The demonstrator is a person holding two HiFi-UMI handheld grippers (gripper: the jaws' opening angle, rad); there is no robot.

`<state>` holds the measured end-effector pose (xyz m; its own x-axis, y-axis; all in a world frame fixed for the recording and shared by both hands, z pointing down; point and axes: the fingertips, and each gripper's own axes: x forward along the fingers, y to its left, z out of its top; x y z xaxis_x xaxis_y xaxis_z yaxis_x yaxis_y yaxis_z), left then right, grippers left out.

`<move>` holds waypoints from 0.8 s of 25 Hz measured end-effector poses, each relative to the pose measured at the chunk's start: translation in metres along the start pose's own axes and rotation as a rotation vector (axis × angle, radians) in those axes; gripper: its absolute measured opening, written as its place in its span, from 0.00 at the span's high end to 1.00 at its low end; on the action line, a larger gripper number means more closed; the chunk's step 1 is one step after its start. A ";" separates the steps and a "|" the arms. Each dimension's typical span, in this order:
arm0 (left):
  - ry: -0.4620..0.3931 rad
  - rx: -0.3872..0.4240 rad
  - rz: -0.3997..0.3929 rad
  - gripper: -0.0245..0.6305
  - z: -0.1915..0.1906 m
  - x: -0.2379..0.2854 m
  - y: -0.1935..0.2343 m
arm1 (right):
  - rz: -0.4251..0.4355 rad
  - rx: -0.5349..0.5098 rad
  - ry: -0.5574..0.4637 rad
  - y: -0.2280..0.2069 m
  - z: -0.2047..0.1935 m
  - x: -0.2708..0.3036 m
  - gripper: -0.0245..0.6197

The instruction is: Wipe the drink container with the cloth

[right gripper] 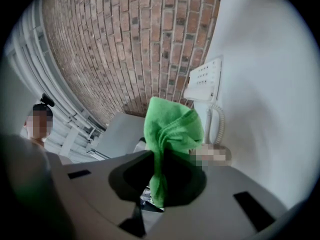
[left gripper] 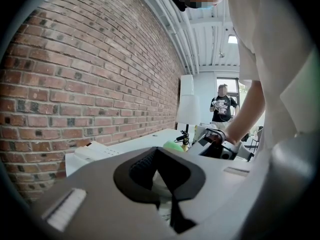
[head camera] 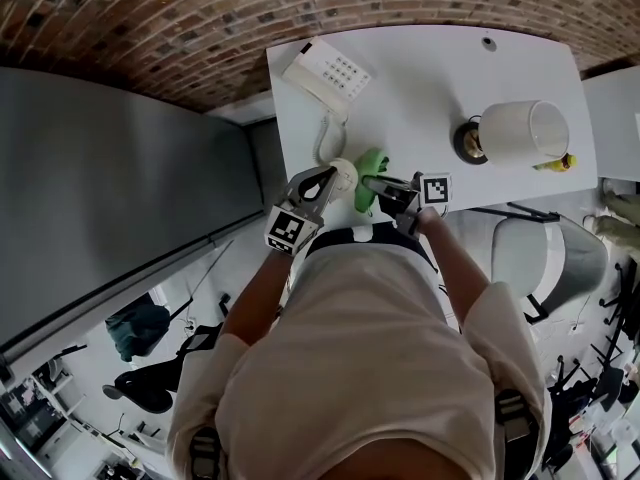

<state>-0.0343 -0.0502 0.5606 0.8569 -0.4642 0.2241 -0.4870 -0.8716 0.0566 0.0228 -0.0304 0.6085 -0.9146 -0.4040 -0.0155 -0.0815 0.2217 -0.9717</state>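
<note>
The left gripper point(head camera: 327, 180) is clamped on the pale drink container point(head camera: 343, 172). Only the container's round end faces the head view, so its long axis seems to run up toward that camera, and any label is too small to read. Just to that gripper's right, the right gripper point(head camera: 378, 185) pinches a green cloth point(head camera: 365, 194), its bunched folds standing past the jaw tips close beside the container. Beyond both grippers a white telephone point(head camera: 326, 76) lies on the white desk point(head camera: 430, 68), its key print unreadable.

Left tool point(head camera: 328, 183), right tool point(head camera: 376, 186) clamped, tips close (forearms converging)
</note>
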 end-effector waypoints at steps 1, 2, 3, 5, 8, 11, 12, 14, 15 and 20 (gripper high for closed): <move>-0.002 0.002 -0.001 0.98 0.001 0.000 0.000 | -0.004 0.000 -0.014 -0.001 0.000 -0.001 0.90; -0.004 0.003 -0.004 0.98 0.001 0.000 0.000 | -0.008 0.003 -0.030 -0.002 0.000 -0.003 0.90; -0.005 0.003 -0.007 0.98 0.000 0.000 0.001 | -0.014 0.009 -0.049 -0.004 0.000 -0.005 0.90; -0.008 0.008 -0.016 0.98 0.000 0.000 0.000 | -0.019 0.013 -0.084 -0.007 -0.002 -0.008 0.90; -0.001 0.026 -0.034 0.98 -0.001 -0.001 -0.001 | -0.024 0.013 -0.118 -0.008 -0.009 -0.009 0.90; 0.018 -0.019 -0.041 0.98 0.002 -0.001 -0.002 | -0.064 0.016 -0.122 -0.018 -0.021 -0.011 0.90; 0.024 -0.030 -0.046 0.98 0.002 -0.002 -0.003 | -0.089 0.016 -0.121 -0.023 -0.026 -0.012 0.90; 0.020 -0.011 -0.070 0.98 0.000 -0.002 -0.004 | -0.125 0.039 -0.137 -0.032 -0.034 -0.014 0.90; 0.014 0.011 -0.086 0.98 -0.001 -0.002 -0.004 | -0.121 0.046 -0.149 -0.033 -0.036 -0.013 0.90; -0.003 0.073 -0.149 0.98 -0.002 -0.001 -0.007 | -0.205 0.099 -0.163 -0.060 -0.056 -0.010 0.90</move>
<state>-0.0316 -0.0432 0.5622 0.9192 -0.3295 0.2156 -0.3411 -0.9398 0.0184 0.0145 0.0104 0.6801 -0.8068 -0.5703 0.1544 -0.2124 0.0360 -0.9765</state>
